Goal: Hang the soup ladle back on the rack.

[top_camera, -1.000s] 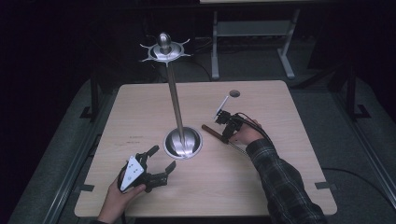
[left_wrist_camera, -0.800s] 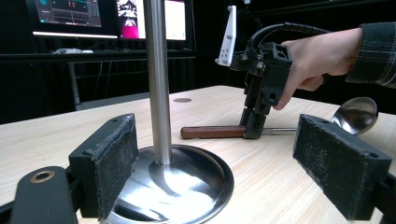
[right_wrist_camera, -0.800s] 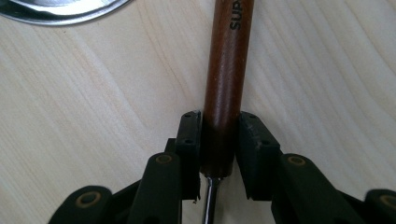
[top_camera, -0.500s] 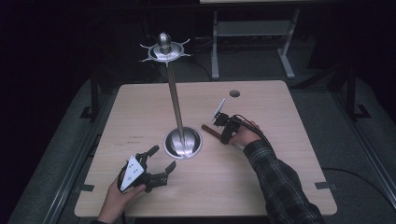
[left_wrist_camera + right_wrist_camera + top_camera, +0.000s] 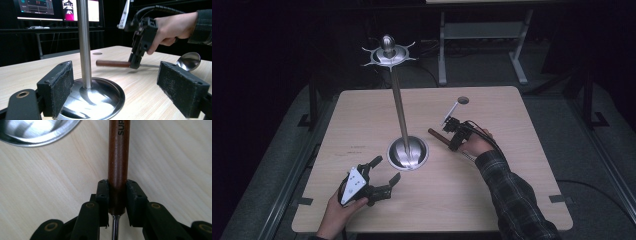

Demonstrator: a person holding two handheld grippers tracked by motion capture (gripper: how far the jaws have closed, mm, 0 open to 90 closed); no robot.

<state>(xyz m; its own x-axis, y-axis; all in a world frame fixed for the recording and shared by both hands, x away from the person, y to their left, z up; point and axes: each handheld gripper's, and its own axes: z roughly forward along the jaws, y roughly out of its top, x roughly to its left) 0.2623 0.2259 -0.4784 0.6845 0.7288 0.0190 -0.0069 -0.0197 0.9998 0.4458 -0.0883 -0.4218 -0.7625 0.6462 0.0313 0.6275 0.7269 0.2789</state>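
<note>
The right gripper sits at about three o'clock from the stand's base on the wooden table. Its jaws have just been closing and now clamp the brown wooden handle of a ladle, one pad on each side near the end where the thin metal shaft leaves the wood. In the left gripper view the ladle lies about level just above the tabletop, its handle pointing toward the pole and its shiny bowl out at the far end, beyond the hand.

The left gripper rests at about seven o'clock from the base, near the table's front edge. Its jaws stand wide apart with nothing between the pads, aimed at the base and pole. The stand rises upright from the middle of the table to a crown of hooks at its top.
</note>
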